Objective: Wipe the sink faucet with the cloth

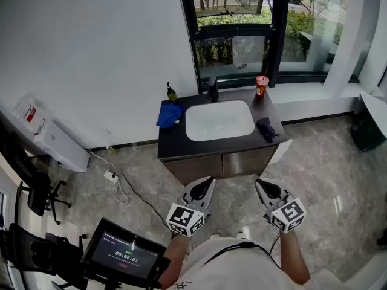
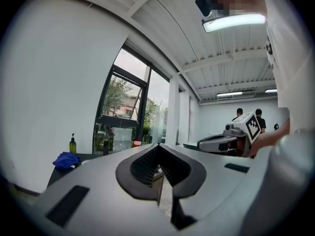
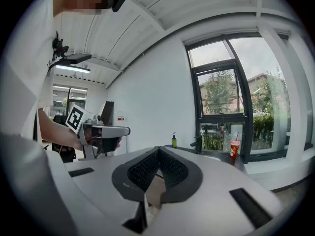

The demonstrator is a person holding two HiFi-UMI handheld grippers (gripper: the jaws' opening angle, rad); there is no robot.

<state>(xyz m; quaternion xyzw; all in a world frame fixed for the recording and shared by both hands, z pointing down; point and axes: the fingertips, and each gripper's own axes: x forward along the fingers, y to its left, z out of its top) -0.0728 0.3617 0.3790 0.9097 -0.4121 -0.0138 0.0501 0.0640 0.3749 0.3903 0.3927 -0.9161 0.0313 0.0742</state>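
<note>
Approach stage: left hand-held gripper (image 1: pixel 208 182) and right hand-held gripper (image 1: pixel 260 184) closed, empty, well short of worktop (image 1: pixel 181 147); blue cloth (image 1: pixel 170 115) at its left edge, faucet (image 1: pixel 213 89) at back edge; next, advance and open jaws for the blue cloth

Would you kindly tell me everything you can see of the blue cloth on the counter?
The blue cloth is soft, crumpled fabric bunched into a loose heap. It lies on the dark countertop, reaching its left edge, close beside the left rim of the white basin and just in front of the green soap bottle. Only the countertop visibly touches it.
</note>
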